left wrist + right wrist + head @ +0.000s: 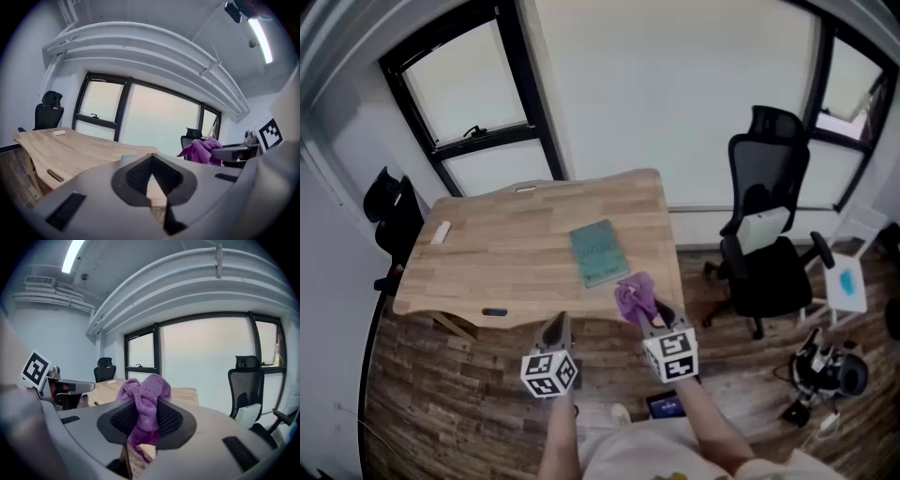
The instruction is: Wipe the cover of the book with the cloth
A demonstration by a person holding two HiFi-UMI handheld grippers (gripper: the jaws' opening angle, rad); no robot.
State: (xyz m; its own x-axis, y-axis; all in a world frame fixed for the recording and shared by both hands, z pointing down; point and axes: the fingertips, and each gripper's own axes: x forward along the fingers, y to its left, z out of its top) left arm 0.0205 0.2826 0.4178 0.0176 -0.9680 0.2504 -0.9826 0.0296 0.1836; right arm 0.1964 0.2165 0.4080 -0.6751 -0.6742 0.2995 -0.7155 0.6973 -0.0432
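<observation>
A teal-covered book [599,252] lies flat and closed on the right half of a pale wooden bench [506,244], turned slightly askew to the bench's edges. Seen from the head view, both grippers hover off the bench's near edge, over the wood-patterned floor [422,394].

The right gripper [652,322] is clamped on a bunched purple cloth [636,298], held close to the book's near corner. In the right gripper view the cloth [143,404] bulges above the pads and trails below them, hiding the book.

The left gripper [555,328] holds nothing. In its own view the jaws [151,161] are pressed together with only bench wood visible past them. A pale sliver just above them may be the book's edge. That view also catches the cloth [202,151] at the right.

Only the head view shows the book's cover. A black office chair [769,234] stands to the bench's right, and a small white object [441,232] rests near the bench's left end.
</observation>
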